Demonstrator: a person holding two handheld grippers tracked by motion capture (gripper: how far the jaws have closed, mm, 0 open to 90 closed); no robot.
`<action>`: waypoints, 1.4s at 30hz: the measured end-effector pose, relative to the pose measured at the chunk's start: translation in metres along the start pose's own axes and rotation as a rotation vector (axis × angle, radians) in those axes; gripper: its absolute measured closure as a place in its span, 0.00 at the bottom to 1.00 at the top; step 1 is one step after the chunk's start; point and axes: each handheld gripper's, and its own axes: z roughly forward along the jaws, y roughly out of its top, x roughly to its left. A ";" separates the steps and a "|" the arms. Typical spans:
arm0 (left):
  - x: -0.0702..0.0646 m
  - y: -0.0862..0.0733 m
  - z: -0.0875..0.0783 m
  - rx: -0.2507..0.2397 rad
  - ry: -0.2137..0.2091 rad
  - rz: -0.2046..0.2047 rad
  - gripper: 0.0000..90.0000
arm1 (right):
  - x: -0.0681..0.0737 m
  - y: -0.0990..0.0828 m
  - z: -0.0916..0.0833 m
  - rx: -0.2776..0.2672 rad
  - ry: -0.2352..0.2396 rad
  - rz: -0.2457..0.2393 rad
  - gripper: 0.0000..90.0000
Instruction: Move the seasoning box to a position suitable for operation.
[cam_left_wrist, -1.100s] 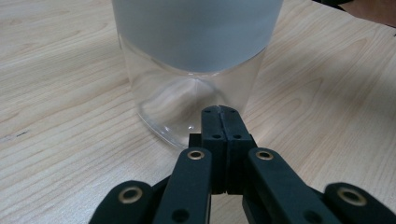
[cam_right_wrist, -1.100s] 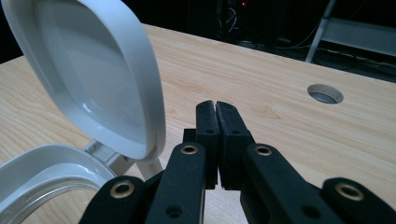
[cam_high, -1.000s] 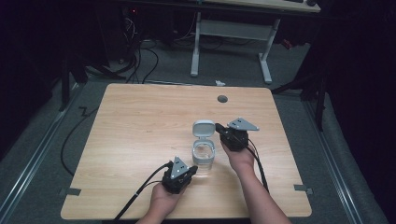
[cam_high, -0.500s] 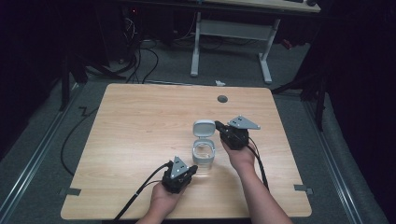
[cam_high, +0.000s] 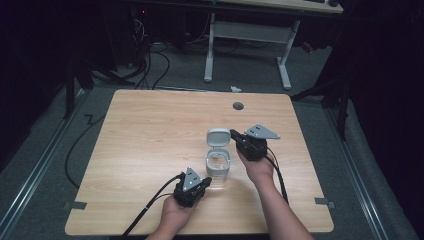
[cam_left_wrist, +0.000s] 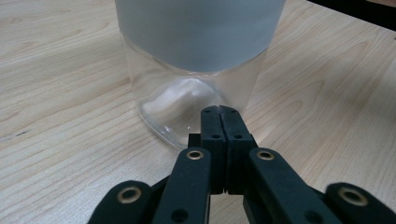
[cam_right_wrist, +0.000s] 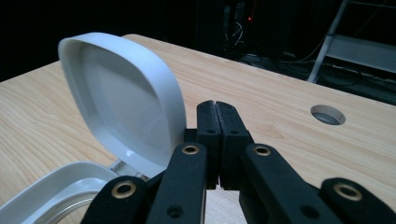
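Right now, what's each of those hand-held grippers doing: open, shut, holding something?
Left hand-held gripper: shut, holding nothing, tips at the clear jar's base.
Right hand-held gripper: shut, holding nothing, beside the raised white lid.

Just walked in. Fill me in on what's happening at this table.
A person works at a wooden table with a gripper in each hand, around a clear jar whose white flip lid stands open. The left gripper, jaws shut on nothing, presses its tips against the jar's glass base. The right gripper, also shut and empty, sits just beside the raised lid; whether it touches the lid is hard to tell.
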 end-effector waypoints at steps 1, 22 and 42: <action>0.000 0.000 0.000 0.000 0.000 0.000 0.99 | 0.000 0.000 -0.001 -0.003 0.004 -0.002 0.99; 0.001 0.000 0.000 0.005 0.001 0.002 0.99 | 0.002 0.006 0.004 -0.004 0.013 -0.009 1.00; 0.006 0.012 -0.013 -0.016 0.007 0.006 0.96 | 0.012 -0.014 -0.028 -0.016 0.022 -0.038 0.98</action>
